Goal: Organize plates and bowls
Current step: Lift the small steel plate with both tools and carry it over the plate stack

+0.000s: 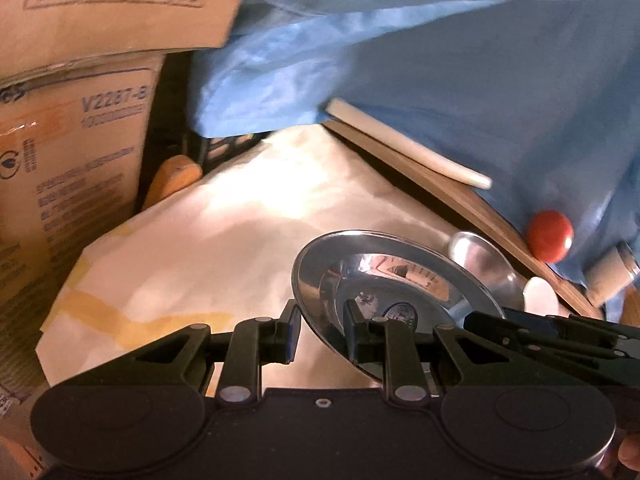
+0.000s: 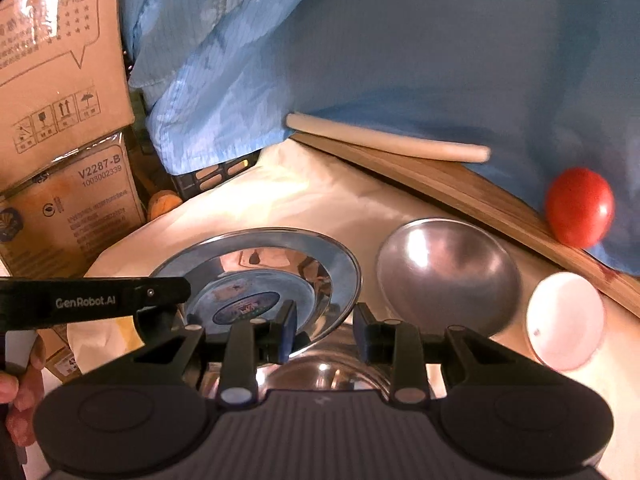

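The left tongs (image 1: 322,334) are clenched on the near rim of a shiny steel plate (image 1: 384,280), one pad under the rim and one inside it, and the plate tilts up off the white cloth (image 1: 224,240) covering the worktop. In the right-hand view the right tongs (image 2: 326,330) grip the plate's right rim, their left pad on it, while the right pad stands free of it; below them lies the rim of another steel vessel (image 2: 328,376). A steel bowl (image 2: 448,272) sits just right of the plate, near the worktop's far wooden edge (image 2: 460,188), with a white disc (image 2: 566,320) beside it. A red tomato (image 2: 580,208) rests on that edge against blue fabric (image 2: 400,60). Cardboard boxes (image 2: 60,80) crowd the left side. Open cloth lies left and beyond the plate.
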Tool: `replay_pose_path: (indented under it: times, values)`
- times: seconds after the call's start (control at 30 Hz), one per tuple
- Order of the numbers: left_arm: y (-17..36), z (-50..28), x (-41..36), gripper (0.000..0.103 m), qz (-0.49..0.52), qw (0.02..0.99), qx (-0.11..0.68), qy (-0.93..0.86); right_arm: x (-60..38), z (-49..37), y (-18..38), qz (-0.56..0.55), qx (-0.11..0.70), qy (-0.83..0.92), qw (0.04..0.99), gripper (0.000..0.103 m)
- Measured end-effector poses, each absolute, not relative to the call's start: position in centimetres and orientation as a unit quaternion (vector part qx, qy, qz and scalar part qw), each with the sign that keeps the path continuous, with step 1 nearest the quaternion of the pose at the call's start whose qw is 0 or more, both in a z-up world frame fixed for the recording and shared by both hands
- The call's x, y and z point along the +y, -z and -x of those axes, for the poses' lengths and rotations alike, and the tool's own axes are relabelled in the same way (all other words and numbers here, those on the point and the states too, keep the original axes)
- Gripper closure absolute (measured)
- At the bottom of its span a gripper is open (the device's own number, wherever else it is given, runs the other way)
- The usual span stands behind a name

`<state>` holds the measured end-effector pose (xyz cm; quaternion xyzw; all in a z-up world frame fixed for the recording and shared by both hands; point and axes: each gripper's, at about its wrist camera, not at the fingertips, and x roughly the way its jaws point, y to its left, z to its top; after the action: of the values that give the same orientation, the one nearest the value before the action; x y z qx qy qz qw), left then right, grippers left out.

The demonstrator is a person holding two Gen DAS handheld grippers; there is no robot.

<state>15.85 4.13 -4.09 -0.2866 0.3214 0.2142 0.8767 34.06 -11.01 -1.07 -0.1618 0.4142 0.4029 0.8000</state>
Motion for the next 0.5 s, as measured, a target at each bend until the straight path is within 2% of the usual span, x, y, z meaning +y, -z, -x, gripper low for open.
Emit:
replay_pose_path:
  times: [0.5]
  values:
    - [3.5, -16.0, -0.2, 0.080, 0.241, 0.896, 0.338, -0.155, -17.4, -31.4, 0.2, 0.126, 0.426, -0.365, 0.818, 0.068]
